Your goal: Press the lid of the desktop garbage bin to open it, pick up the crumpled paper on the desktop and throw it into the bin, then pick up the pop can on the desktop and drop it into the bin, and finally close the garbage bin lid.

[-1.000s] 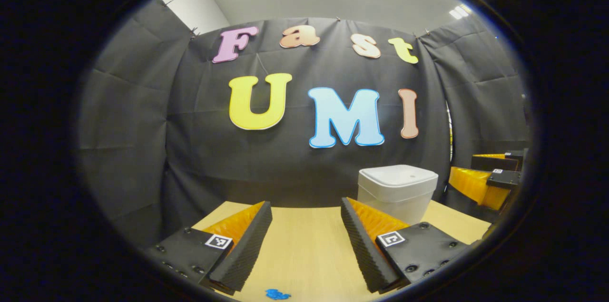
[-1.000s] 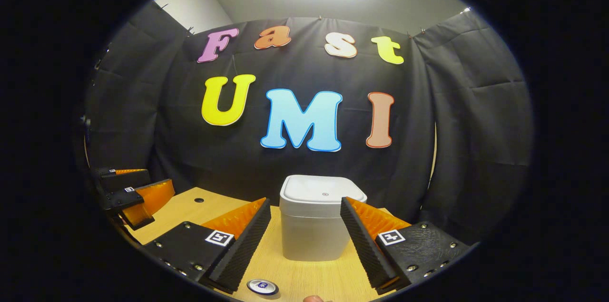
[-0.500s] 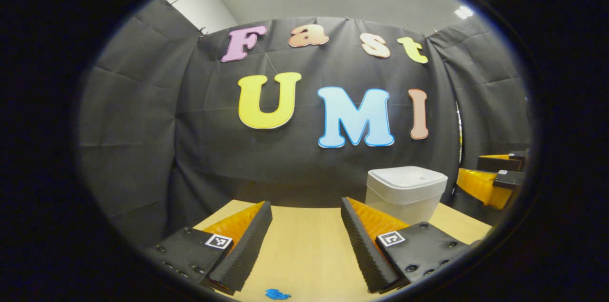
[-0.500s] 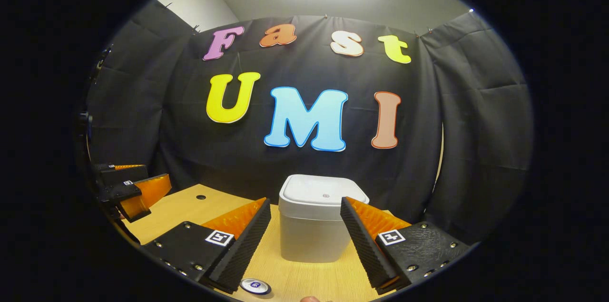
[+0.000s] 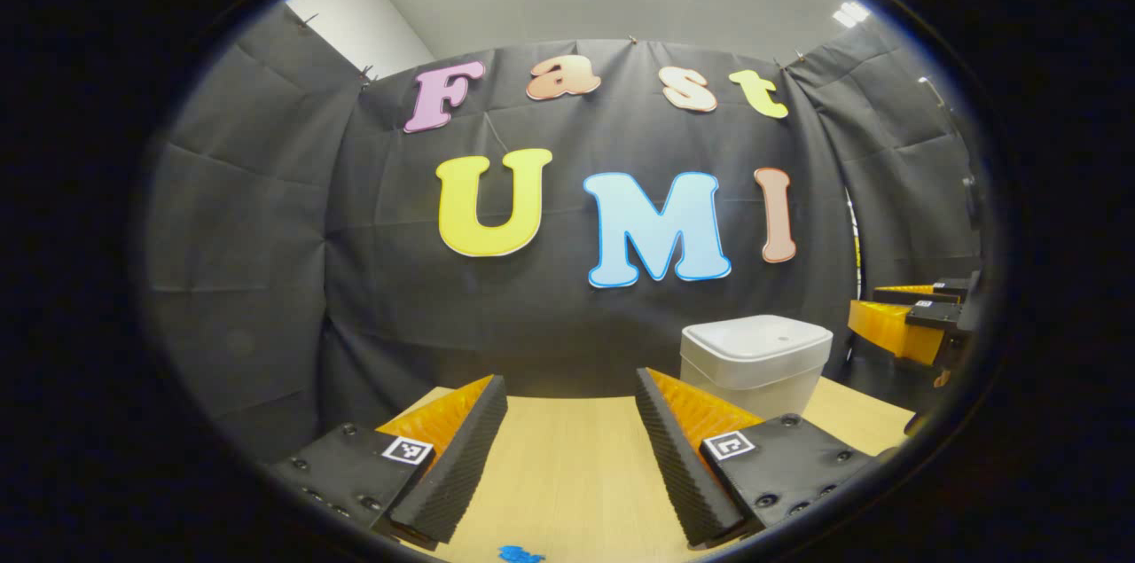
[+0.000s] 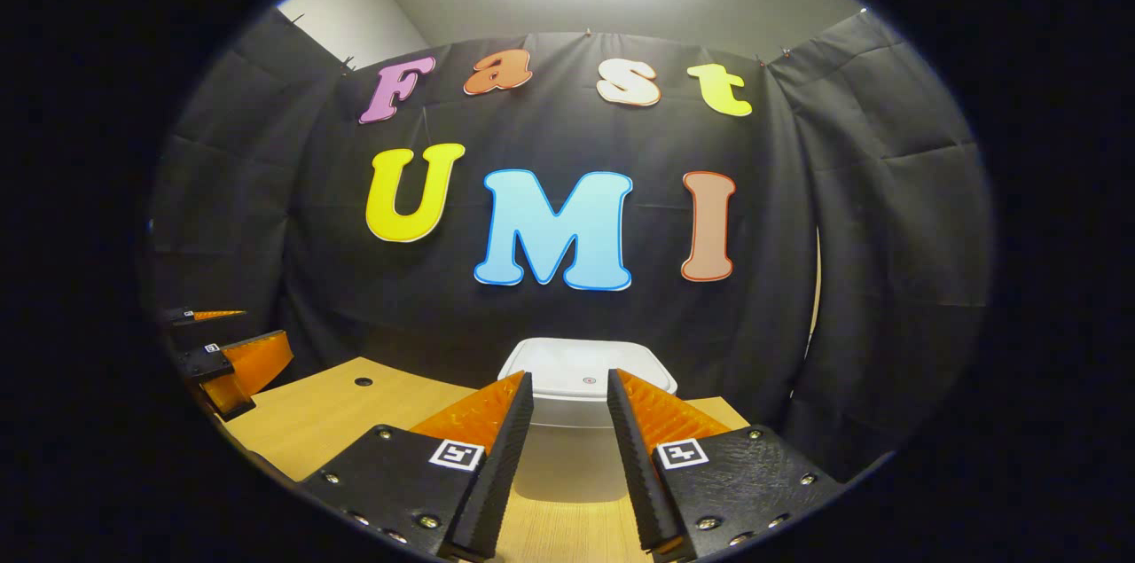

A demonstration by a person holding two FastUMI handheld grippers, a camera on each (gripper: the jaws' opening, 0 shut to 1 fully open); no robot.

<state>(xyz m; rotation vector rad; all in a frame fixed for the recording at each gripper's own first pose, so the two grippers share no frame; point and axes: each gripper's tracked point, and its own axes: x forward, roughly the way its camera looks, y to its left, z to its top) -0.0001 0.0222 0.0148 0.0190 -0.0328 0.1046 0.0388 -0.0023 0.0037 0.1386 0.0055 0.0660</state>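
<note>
Partly hidden bin behind right tongs

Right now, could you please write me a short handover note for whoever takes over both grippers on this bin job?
Right gripper: empty, fingers narrowed but a gap remains, lined up with the bin, near its lid.
Left gripper: open, empty, above the table; bin ahead to its right.
Blue paper lies just below the left gripper.
Done: nothing; lid is closed.
Left: press lid open, bin the paper, then the can, close lid.
</note>
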